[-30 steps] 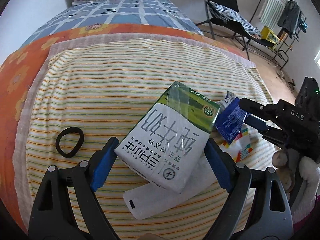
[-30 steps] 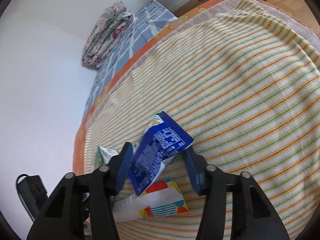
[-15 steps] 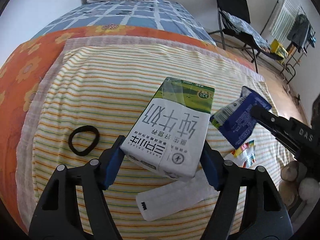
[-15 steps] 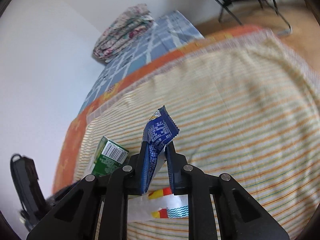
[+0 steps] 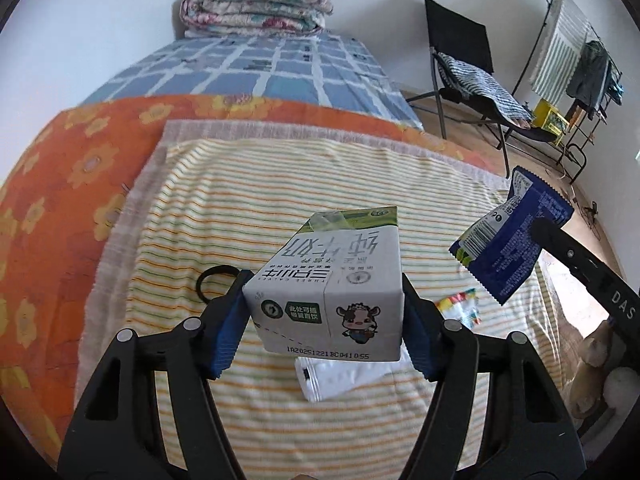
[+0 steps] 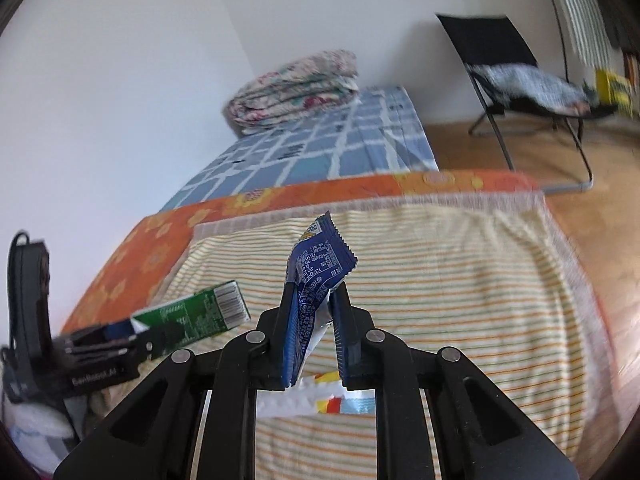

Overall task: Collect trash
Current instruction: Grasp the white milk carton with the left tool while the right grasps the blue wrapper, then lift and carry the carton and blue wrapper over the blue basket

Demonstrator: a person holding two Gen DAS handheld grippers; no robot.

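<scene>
— While the left gripper (image 5: 326, 312) clamps the milk carton (image 5: 332, 280) above the striped blanket (image 5: 280, 184), what does the right one hold?

— The right gripper (image 6: 314, 300) pinches a blue snack wrapper (image 6: 316, 280), lifted clear of the bed.

— Anything left lying there?

— A white packet (image 5: 344, 376) and a colourful wrapper (image 5: 460, 308) near the carton; a black hair tie (image 5: 212, 280) lies to the left.
</scene>
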